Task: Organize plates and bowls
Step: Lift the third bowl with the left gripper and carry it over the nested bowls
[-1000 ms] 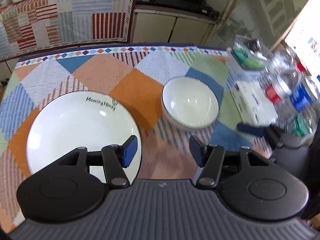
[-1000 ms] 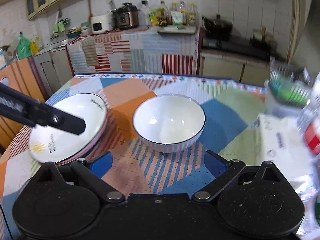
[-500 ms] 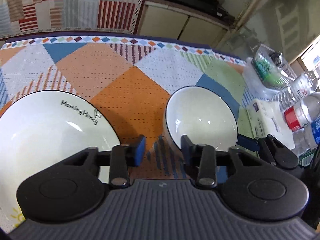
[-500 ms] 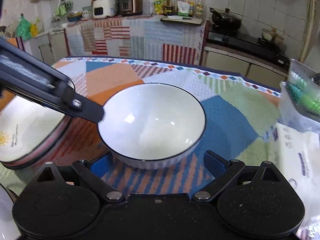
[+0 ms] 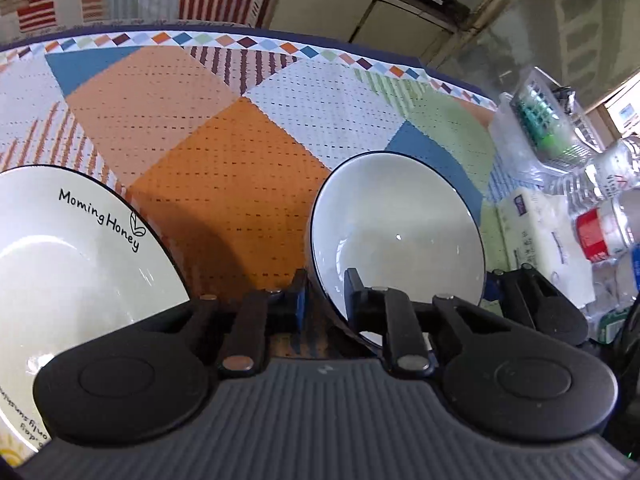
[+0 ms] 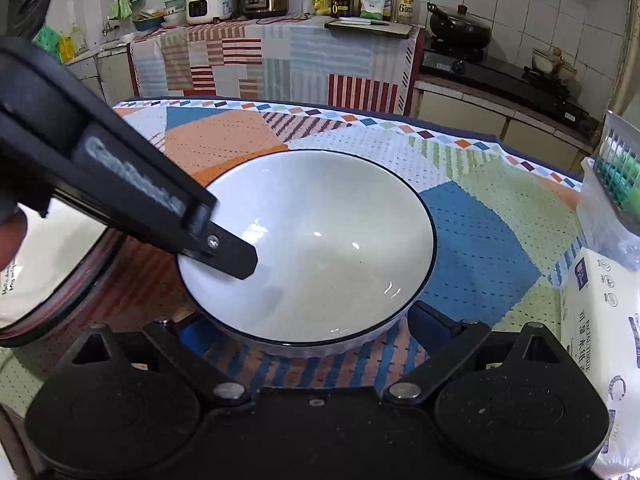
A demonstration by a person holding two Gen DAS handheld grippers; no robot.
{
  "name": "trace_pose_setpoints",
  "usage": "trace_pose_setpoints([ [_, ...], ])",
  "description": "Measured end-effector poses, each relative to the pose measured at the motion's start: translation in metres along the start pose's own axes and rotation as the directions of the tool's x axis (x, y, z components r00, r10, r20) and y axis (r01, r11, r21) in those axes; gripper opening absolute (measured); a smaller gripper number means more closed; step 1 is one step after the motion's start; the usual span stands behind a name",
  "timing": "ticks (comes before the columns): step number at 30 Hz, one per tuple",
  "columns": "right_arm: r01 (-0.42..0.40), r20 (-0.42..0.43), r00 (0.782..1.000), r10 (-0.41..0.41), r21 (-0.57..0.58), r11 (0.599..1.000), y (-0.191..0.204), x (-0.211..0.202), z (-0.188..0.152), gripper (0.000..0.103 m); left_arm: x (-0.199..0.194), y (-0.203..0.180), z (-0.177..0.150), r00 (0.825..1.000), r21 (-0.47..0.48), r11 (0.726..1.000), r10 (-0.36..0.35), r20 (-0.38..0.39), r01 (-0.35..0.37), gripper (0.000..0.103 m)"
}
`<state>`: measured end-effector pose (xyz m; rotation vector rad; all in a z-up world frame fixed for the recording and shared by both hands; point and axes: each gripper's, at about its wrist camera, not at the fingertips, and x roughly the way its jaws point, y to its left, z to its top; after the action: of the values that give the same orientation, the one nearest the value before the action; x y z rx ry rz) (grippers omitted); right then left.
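Both grippers at the white bowl on the patchwork tablecloth

In the left wrist view the left gripper (image 5: 325,300) sits at lower centre, its jaws closing astride the bowl (image 5: 400,240) rim, one finger inside, one outside. In the right wrist view the right gripper (image 6: 304,332) is at the bottom, jaws spread wide either side of the bowl's near base without pressing it. The plate (image 5: 72,256) printed "Morning Honey" lies at the left, just beside the bowl on the tablecloth (image 5: 224,136).
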<state>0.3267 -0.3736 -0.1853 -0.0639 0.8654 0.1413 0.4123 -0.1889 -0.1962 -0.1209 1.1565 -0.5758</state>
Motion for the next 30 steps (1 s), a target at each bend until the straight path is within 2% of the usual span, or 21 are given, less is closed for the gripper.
trace_pose_setpoints([
  [3, -0.013, 0.003, 1.0, 0.013, 0.001, 1.0, 0.005, -0.005, -0.003, 0.096, -0.003, 0.001, -0.003, 1.0, 0.013, 1.0, -0.003, -0.022, 0.003, 0.015],
  [5, -0.013, 0.007, 1.0, 0.013, -0.033, 0.999, 0.012, -0.008, -0.005, 0.096, -0.006, 0.0, -0.007, 0.999, 0.019, 1.0, 0.014, -0.04, -0.013, 0.015],
  [8, -0.031, 0.002, 0.999, 0.032, -0.025, 0.999, 0.015, -0.017, -0.008, 0.096, -0.016, -0.004, -0.012, 0.999, 0.035, 0.999, 0.026, -0.043, -0.025, 0.015],
  [17, -0.035, 0.036, 0.999, 0.035, 0.017, 0.999, 0.026, -0.067, -0.009, 0.096, -0.072, -0.032, -0.028, 0.997, 0.119, 0.991, 0.066, -0.029, -0.062, 0.015],
  [24, -0.02, 0.066, 0.998, 0.018, 0.032, 0.999, 0.045, -0.111, -0.016, 0.096, -0.114, -0.041, -0.047, 0.998, 0.129, 0.991, 0.045, -0.038, -0.04, 0.015],
  [30, -0.01, 0.077, 0.997, 0.012, -0.022, 1.0, 0.064, -0.148, -0.021, 0.096, -0.151, -0.04, -0.068, 0.998, 0.11, 0.994, 0.011, -0.056, -0.005, 0.016],
])
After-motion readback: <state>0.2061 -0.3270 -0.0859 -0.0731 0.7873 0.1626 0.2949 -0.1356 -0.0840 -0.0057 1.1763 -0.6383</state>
